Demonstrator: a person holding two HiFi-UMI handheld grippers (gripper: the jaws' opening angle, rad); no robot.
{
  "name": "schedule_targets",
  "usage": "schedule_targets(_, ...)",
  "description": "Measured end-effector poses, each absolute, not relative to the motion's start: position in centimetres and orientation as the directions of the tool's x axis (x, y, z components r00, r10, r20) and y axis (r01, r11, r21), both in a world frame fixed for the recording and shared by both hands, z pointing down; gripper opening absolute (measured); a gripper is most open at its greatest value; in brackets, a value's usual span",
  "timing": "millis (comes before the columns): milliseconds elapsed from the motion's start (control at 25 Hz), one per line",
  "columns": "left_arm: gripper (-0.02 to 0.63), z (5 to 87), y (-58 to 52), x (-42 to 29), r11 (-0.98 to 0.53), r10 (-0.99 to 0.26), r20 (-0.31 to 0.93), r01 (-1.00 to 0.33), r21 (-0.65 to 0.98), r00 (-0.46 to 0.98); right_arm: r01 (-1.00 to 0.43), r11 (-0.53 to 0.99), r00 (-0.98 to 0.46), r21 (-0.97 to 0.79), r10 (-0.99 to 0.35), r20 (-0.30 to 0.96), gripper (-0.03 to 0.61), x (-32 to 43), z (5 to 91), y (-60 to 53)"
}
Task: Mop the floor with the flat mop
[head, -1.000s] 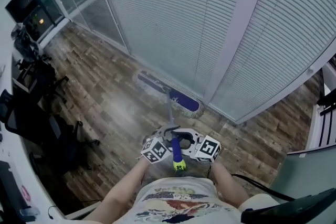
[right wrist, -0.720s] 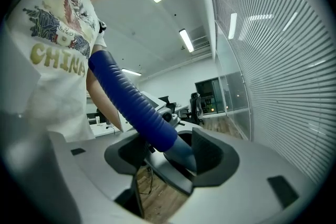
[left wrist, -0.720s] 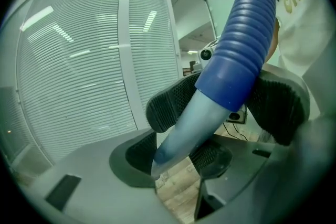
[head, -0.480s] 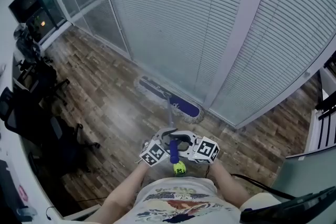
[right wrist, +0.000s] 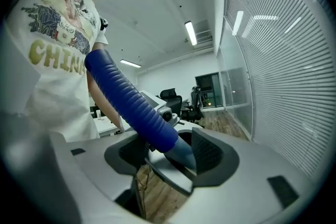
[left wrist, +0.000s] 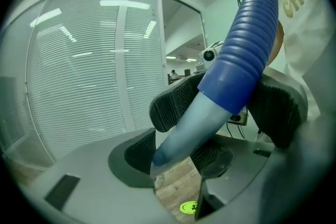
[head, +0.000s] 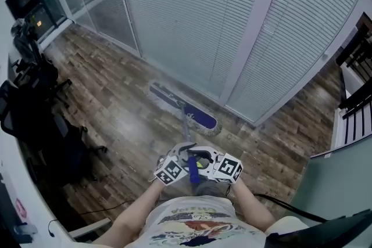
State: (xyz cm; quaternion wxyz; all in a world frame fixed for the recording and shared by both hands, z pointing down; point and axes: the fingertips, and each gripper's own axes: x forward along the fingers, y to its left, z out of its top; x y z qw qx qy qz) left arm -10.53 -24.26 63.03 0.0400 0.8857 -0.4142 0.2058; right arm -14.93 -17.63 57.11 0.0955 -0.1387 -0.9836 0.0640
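The flat mop's purple head (head: 183,115) lies on the wooden floor close to the blinds wall. Its grey pole (head: 186,133) rises toward me and ends in a blue ribbed handle (head: 193,170) (left wrist: 241,50) (right wrist: 131,99). My left gripper (head: 177,161) (left wrist: 220,113) is shut on the handle; its jaws have just been opening a little, and its pads (left wrist: 173,105) still touch the handle between them. From the other side my right gripper (head: 210,163) (right wrist: 170,150) is shut on the same handle, beside the left one. The handle's green end (head: 201,164) peeks out between the two.
A glass wall with white blinds (head: 192,20) runs along the far side of the floor. Dark office chairs (head: 40,113) and a desk edge stand at the left. A cable (head: 110,206) lies on the floor near my feet. A dark railing (head: 354,90) stands at the right.
Both grippers and the mop have shifted across the floor along the blinds wall. The handle's green end, earlier below the grippers, now shows between them.
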Motion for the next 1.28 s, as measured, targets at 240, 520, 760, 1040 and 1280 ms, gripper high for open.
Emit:
schedule_targets(240, 0.164, 63.8, -13.3, -7.3, -0.665, -0.71, 0.377, -0.742, -0.082, 0.595, 0.219, 0.964, -0.95, -0.148, 0.245, 0.192, 0.245, -11.9, 58.0, -6.7)
schedule_targets(520, 0.169, 62.9, -4.7, -4.2, -0.682, -0.699, 0.353, -0.728, -0.07, 0.622, 0.179, 0.973, -0.956, -0.148, 0.208, 0.207, 0.245, -9.1, 57.3, 1.8)
schedule_targets(760, 0.169, 62.7, 1.9, -0.8, -0.71, -0.672, 0.361, -0.701, -0.067, 0.646, 0.142, 0.977, -0.965, -0.158, 0.172, 0.2, 0.245, -5.9, 57.1, 8.0)
schedule_targets(1040, 0.169, 62.5, 8.2, 3.4, -0.716, -0.666, 0.364, -0.695, -0.069, 0.651, 0.112, 0.982, -0.97, -0.155, 0.142, 0.197, 0.244, -1.7, 56.9, 14.1)
schedule_targets(1280, 0.169, 61.2, 14.7, 7.7, -0.717, -0.67, 0.343, -0.694, -0.066, 0.659, 0.085, 0.984, -0.976, -0.159, 0.114, 0.183, 0.244, 2.5, 55.8, 20.6)
